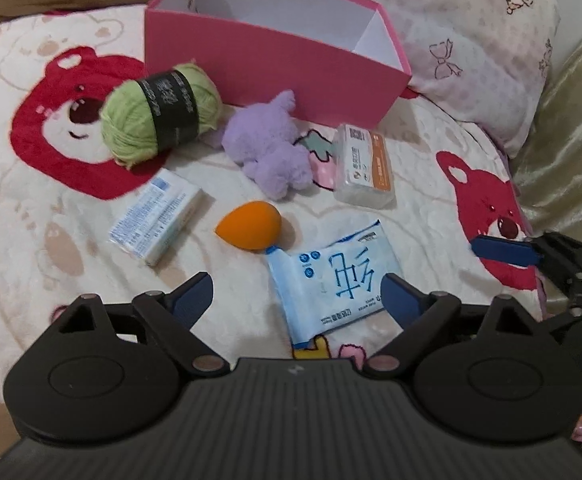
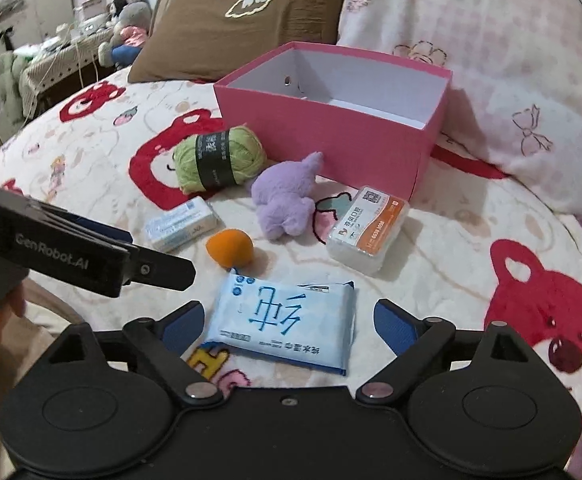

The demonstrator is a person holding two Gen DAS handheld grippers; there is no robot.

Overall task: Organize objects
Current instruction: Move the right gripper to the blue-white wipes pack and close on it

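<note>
An open pink box (image 1: pixel 275 68) (image 2: pixel 331 136) stands empty at the back of the bed. In front of it lie a green yarn ball (image 1: pixel 159 112) (image 2: pixel 219 160), a purple plush toy (image 1: pixel 271 148) (image 2: pixel 287 200), a clear mask box with an orange label (image 1: pixel 365 166) (image 2: pixel 369 228), a white-blue carton (image 1: pixel 159 220) (image 2: pixel 183 224), an orange sponge (image 1: pixel 249 226) (image 2: pixel 229 248) and a blue wipes pack (image 1: pixel 331 280) (image 2: pixel 283 320). My left gripper (image 1: pixel 297 294) is open, above the near edge of the bed. My right gripper (image 2: pixel 287 316) is open, with the wipes pack between its fingers.
A bear-print blanket (image 1: pixel 51 184) (image 2: pixel 491 220) covers the bed. A pink pillow (image 1: pixel 471 40) (image 2: pixel 491 40) and a brown pillow (image 2: pixel 251 12) lie behind the box. The right gripper shows at the right in the left view (image 1: pixel 503 250). A cluttered table (image 2: pixel 63 60) stands far left.
</note>
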